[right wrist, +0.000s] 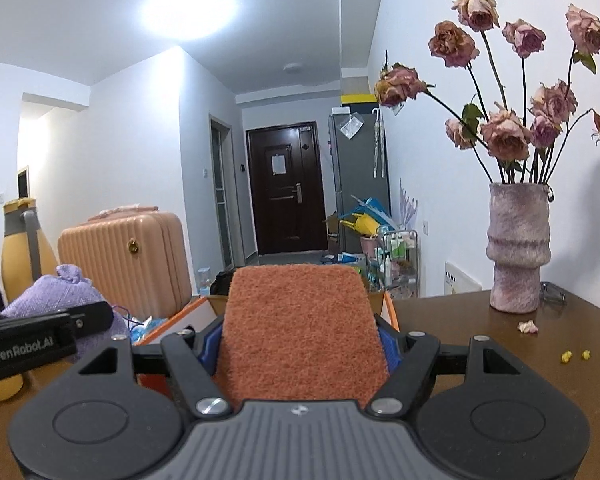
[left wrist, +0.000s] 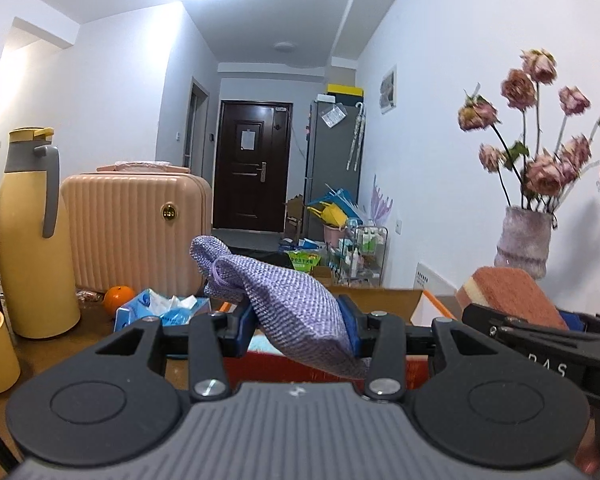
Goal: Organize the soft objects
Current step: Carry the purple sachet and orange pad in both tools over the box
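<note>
Left wrist view first: left gripper has its blue pads clamped on a purple knit pouch, which sticks up and leftward out of the jaws, its tied neck topmost. Beyond the fingertips lies an open cardboard box; left of them a yellow thermos, an orange and a blue tissue pack. Right of it, the right gripper carries the sponge.

Right wrist view: right gripper is closed around an orange scouring sponge standing upright between the pads. Ahead is the box; to the right, a vase of dried roses on the wooden table. The pouch sits left, held by the left gripper, whose fingertips are hidden here.
</note>
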Demonstrator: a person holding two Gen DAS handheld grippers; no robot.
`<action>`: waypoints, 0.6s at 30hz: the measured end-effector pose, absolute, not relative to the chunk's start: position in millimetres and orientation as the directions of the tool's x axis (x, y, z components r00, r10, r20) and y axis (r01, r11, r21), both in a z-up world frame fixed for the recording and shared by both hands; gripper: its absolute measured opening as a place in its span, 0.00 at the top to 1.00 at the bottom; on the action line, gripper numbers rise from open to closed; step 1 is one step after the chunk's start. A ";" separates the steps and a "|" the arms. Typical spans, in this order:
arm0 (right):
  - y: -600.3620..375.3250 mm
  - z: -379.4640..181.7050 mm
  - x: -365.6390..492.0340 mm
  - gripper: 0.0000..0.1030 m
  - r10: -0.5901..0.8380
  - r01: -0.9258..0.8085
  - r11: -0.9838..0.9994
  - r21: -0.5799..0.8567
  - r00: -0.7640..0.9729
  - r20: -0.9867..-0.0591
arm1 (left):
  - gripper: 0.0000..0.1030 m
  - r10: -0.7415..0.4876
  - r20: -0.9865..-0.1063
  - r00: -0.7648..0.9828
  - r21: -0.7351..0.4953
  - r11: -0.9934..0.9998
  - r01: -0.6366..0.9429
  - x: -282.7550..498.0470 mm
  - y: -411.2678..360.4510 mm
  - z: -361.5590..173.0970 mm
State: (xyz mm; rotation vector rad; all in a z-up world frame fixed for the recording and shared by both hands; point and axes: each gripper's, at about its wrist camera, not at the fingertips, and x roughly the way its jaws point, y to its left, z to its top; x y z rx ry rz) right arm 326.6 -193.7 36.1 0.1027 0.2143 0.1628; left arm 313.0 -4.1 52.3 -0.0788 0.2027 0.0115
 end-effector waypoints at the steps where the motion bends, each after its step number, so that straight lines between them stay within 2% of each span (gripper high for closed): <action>1: -193.6 38.1 329.6 0.31 0.170 -0.148 0.982 0.122 0.965 -0.199 | 0.58 0.005 -0.197 0.980 -0.084 0.996 -0.022 316.2 -2.9 53.6; 18: -186.8 52.4 381.6 0.31 0.135 -0.122 0.990 0.075 0.970 -0.202 | 0.58 0.014 -0.226 0.974 -0.101 0.994 -0.037 378.5 -4.9 49.3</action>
